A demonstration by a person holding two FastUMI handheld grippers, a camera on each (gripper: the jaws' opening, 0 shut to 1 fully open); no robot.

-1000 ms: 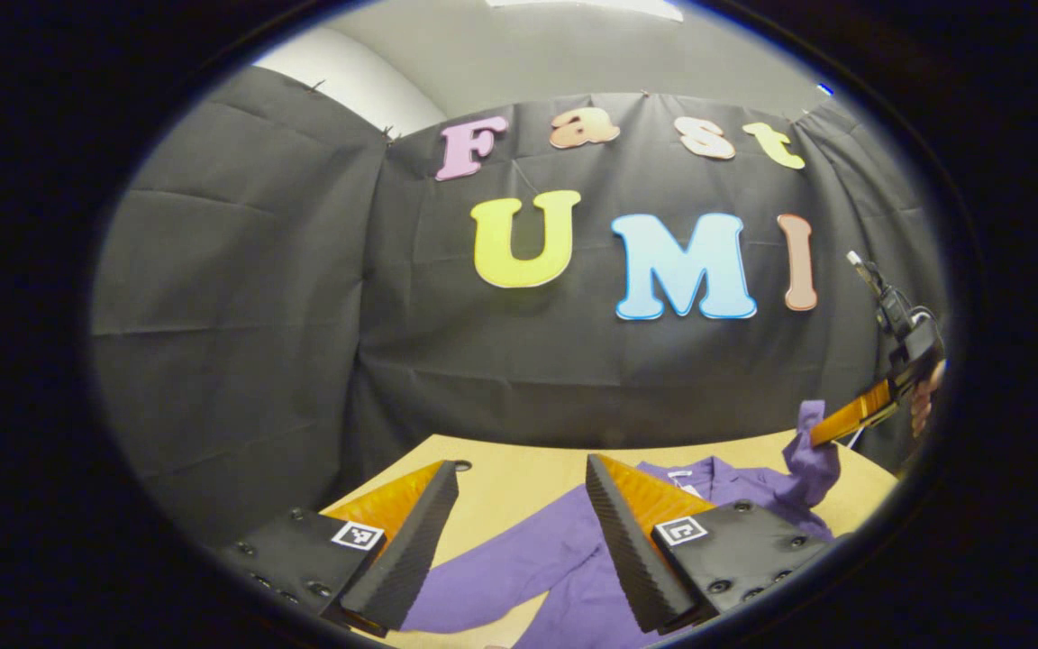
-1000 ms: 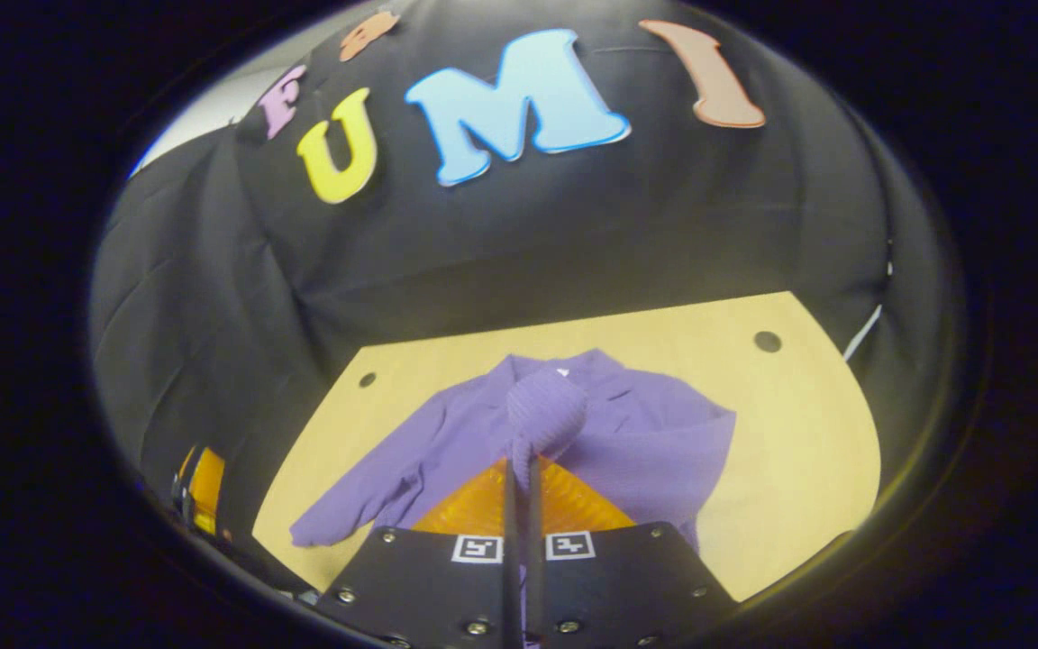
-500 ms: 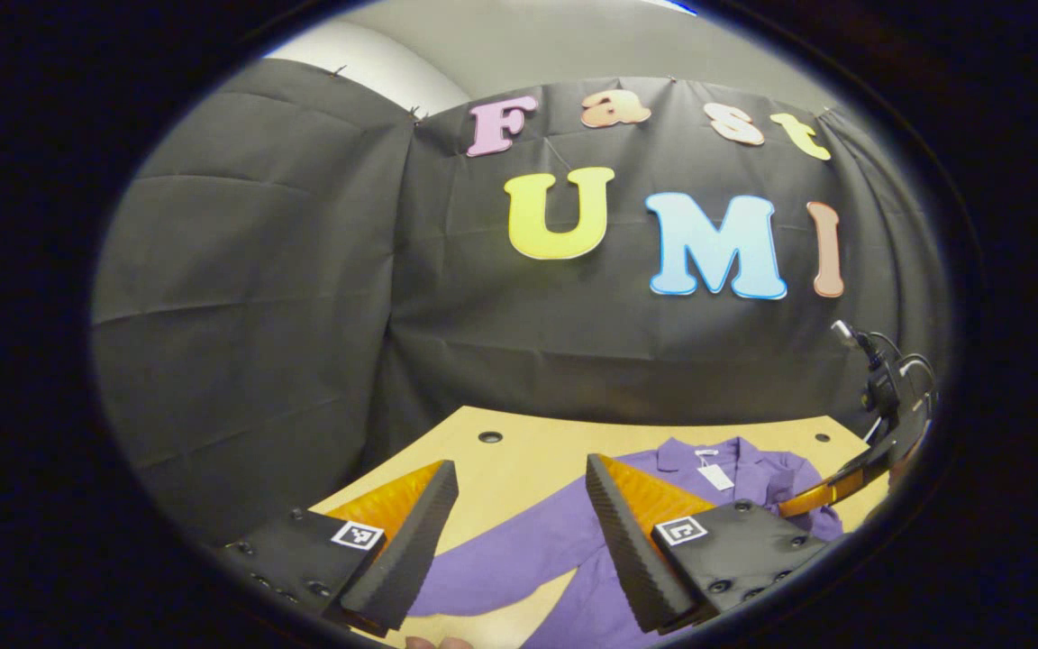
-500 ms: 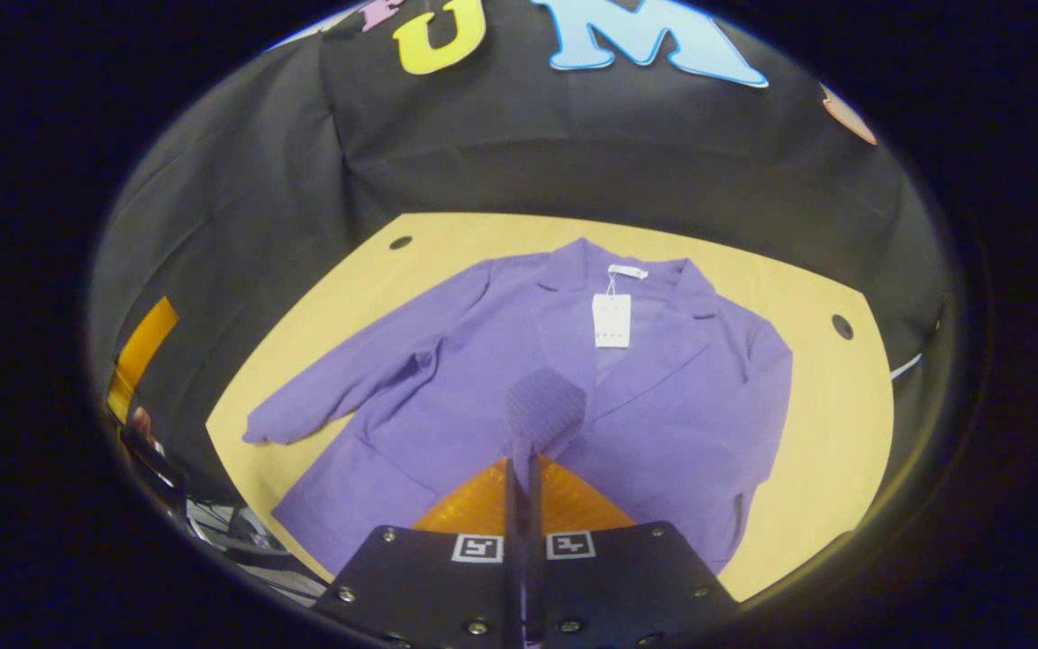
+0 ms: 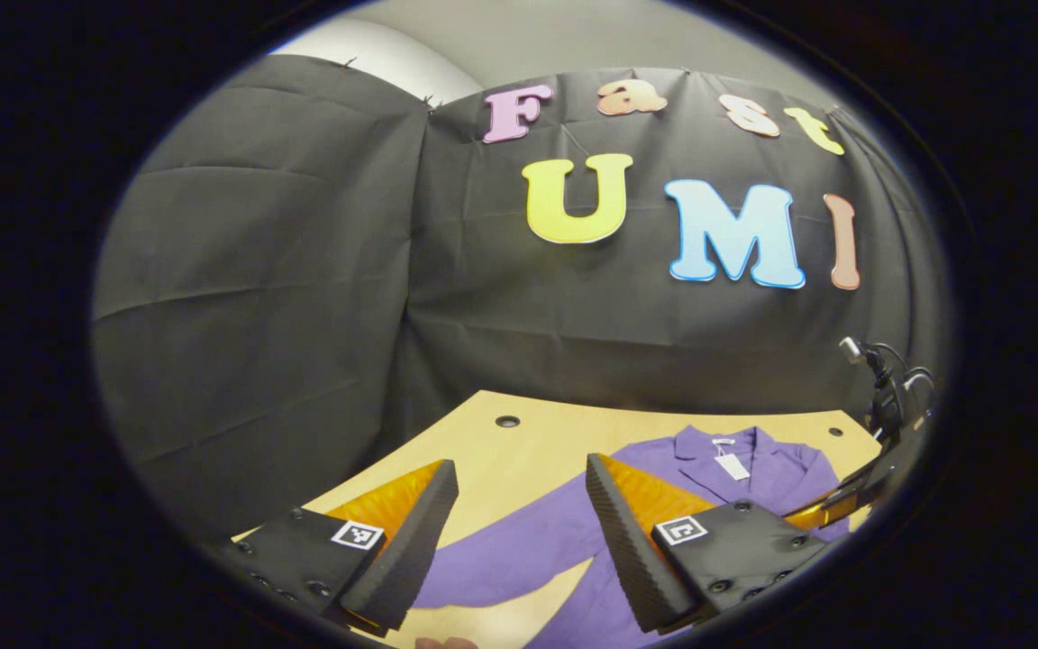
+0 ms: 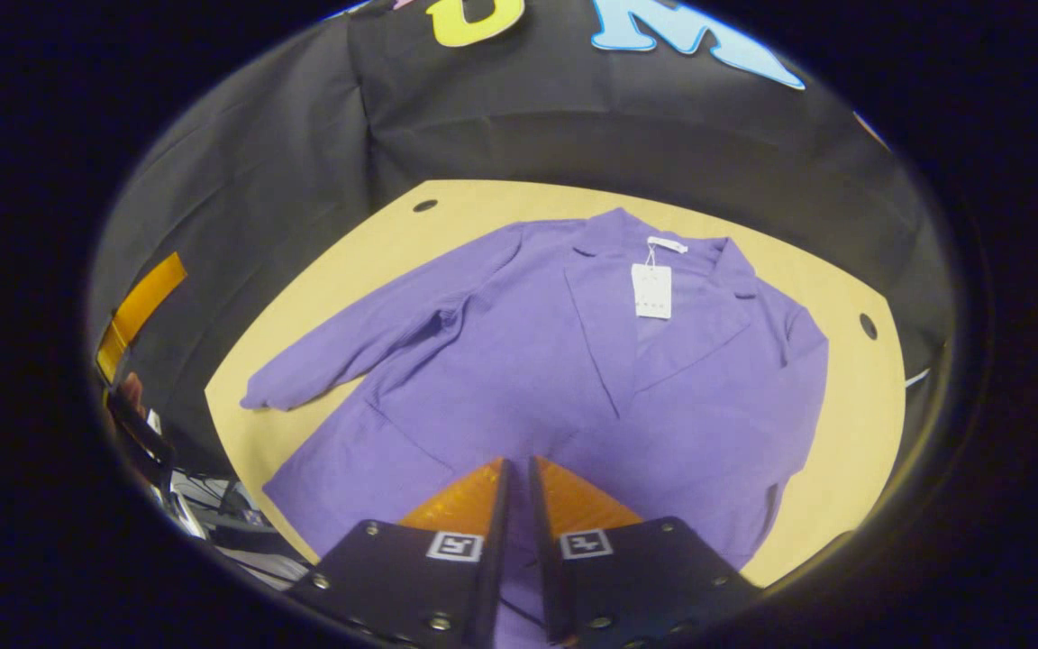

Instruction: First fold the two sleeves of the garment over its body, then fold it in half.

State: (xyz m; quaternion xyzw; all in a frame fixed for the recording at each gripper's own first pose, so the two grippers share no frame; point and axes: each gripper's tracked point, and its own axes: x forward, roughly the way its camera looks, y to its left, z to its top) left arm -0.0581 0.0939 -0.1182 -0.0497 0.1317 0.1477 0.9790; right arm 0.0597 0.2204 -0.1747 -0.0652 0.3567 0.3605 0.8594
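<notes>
A purple jacket [image 6: 519, 361] lies flat on the tan table [image 6: 852, 433], collar at the far side, with a white tag [image 6: 651, 290] at the neck. Its left sleeve [image 6: 375, 333] stretches out toward the table's left edge. The right sleeve [image 6: 789, 397] lies folded in along the body. My right gripper [image 6: 516, 461] hovers low over the jacket's lower front, open by a narrow gap, purple cloth showing through it. My left gripper [image 5: 519, 469] stands wide open above the left sleeve [image 5: 519, 550], holding nothing. The right gripper [image 5: 821, 509] also appears low over the jacket [image 5: 753, 487].
The table has round holes near its far corners [image 6: 424, 205] [image 6: 868, 324]. Black cloth walls close in behind and on the left. Cables [image 6: 213, 514] hang off the table's near left side. Bare tabletop lies right of the jacket.
My right gripper came down over the jacket with the right sleeve, then its fingers parted and the cuff left the tips. My left gripper stayed open and shifted only slightly.
</notes>
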